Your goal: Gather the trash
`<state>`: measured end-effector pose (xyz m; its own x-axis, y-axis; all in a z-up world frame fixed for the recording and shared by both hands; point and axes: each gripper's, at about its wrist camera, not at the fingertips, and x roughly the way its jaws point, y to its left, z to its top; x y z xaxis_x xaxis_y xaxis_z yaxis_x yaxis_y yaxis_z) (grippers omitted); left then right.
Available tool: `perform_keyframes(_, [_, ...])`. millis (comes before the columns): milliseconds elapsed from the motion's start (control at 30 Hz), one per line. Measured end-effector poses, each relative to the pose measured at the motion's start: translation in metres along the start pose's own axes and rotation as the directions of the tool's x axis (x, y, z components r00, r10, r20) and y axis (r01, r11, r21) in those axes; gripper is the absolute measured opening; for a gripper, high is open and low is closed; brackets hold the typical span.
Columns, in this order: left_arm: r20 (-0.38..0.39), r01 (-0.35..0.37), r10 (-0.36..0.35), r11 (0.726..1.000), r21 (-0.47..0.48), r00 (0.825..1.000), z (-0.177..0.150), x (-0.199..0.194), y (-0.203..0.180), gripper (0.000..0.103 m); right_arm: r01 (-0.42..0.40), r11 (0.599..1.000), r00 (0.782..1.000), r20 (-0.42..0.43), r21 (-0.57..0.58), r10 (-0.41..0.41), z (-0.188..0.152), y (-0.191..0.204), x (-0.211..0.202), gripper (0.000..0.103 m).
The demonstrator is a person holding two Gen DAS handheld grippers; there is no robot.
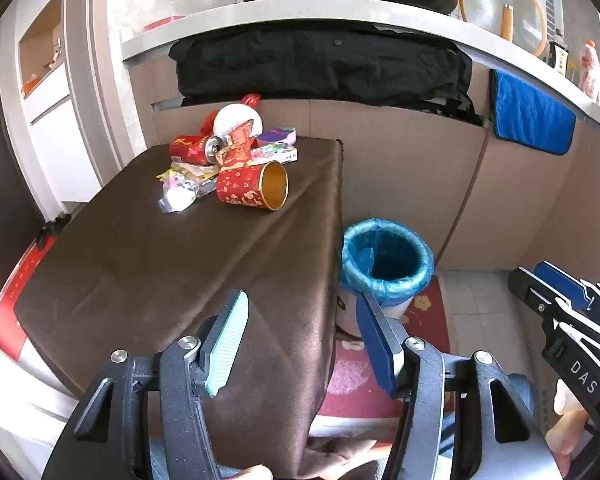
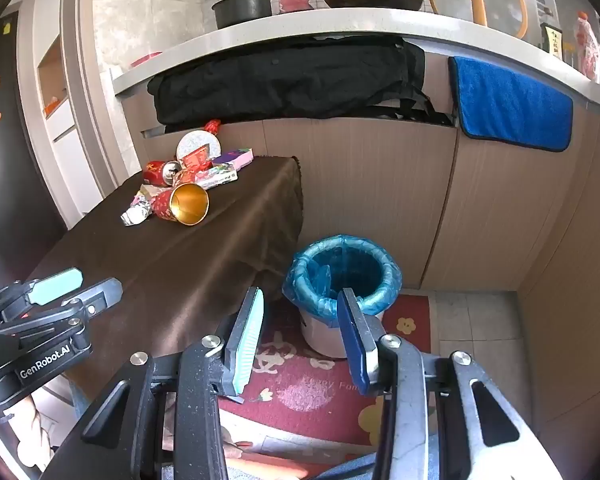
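A pile of trash lies at the far end of a brown-clothed table (image 1: pixel 148 264): a red and gold paper cup (image 1: pixel 254 190) on its side, a red can (image 1: pixel 194 150), a crumpled silver wrapper (image 1: pixel 178 198), a white disc (image 1: pixel 238 122) and a small flat box (image 1: pixel 276 154). The pile also shows in the right wrist view, with the cup (image 2: pixel 182 204) nearest. A bin with a blue liner (image 1: pixel 386 258) (image 2: pixel 342 274) stands on the floor right of the table. My left gripper (image 1: pixel 302 340) is open and empty over the table's near corner. My right gripper (image 2: pixel 300 336) is open and empty above the floor mat near the bin.
A kitchen counter (image 1: pixel 300 12) runs behind, with a pot, a wok and a lid on it. A black cloth (image 1: pixel 320 66) and a blue towel (image 1: pixel 534 116) hang from the cabinet front. A red patterned mat (image 2: pixel 312 384) covers the floor under the bin.
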<state>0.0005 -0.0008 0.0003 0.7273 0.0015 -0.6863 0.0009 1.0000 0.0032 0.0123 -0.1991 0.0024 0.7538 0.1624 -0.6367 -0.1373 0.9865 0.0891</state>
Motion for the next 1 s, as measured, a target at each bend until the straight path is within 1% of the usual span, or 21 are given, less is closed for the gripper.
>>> perform_keyframes(333, [0.01,0.005,-0.005,1.0,-0.001,1.0,-0.0006,-0.0053,0.0056,0.057,0.0,1.0,1.0,0.004,0.001,0.0,0.0001,0.0003,-0.0005,0.037])
perform_keyframes(1000, [0.006,-0.003,0.003,1.0,-0.002,1.0,0.0004,-0.0031,0.0014,0.057,-0.003,1.0,1.0,0.002,0.002,0.003,0.0002,-0.0001,-0.0008,0.037])
